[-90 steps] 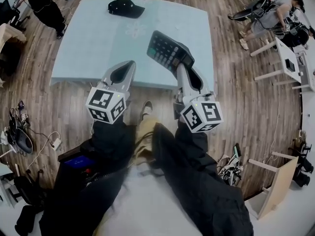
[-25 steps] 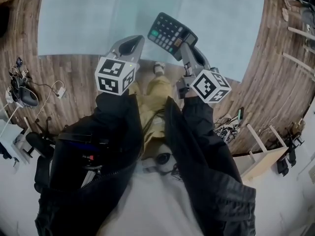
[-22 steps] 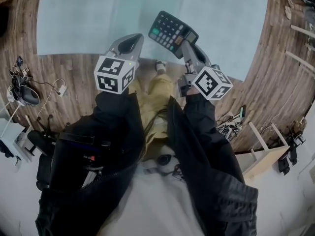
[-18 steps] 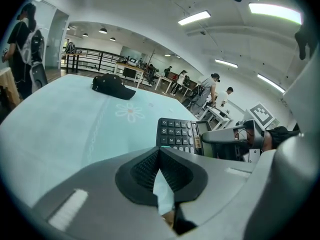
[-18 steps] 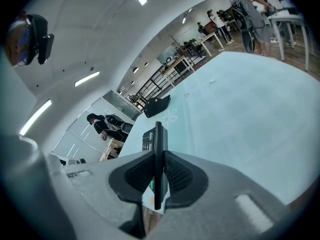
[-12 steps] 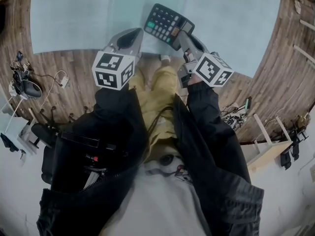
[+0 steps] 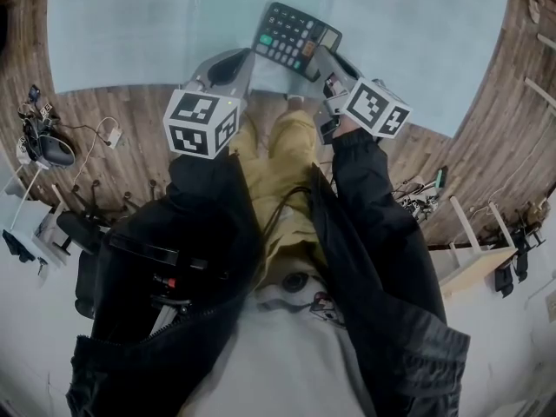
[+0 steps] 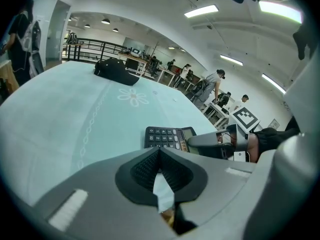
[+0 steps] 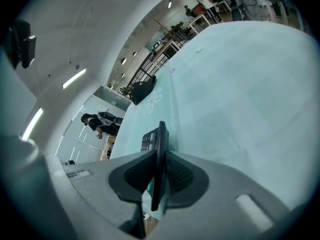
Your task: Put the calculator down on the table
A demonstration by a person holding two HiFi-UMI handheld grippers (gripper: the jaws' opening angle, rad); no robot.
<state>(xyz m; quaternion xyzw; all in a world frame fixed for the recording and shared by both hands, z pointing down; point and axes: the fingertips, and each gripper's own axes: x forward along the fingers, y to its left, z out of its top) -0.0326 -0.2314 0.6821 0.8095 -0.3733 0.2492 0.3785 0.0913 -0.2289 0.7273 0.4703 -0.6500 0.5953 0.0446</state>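
A black calculator (image 7: pixel 294 38) with grey keys is held by its near edge in my right gripper (image 7: pixel 320 57), shut on it. It hangs low over the near part of the pale teal table (image 7: pixel 130 24); whether it touches the cloth is unclear. In the right gripper view the calculator (image 9: pixel 159 134) stands edge-on between the pads of the right gripper (image 9: pixel 159 156). My left gripper (image 7: pixel 238 59) is beside it at the left, shut and empty. The left gripper view shows the left gripper (image 8: pixel 159 151), the calculator (image 8: pixel 167 137) and the right gripper (image 8: pixel 215 144) just beyond.
A black cap (image 8: pixel 116 70) lies at the table's far end, with a flower print (image 8: pixel 133 96) on the cloth before it. People and desks (image 8: pixel 215 86) stand behind the table. Cables and gear (image 7: pixel 39 146) lie on the wooden floor at the left.
Both grippers have sunk towards the table. The calculator has come down with the right gripper and rolled flatter over the table's near edge.
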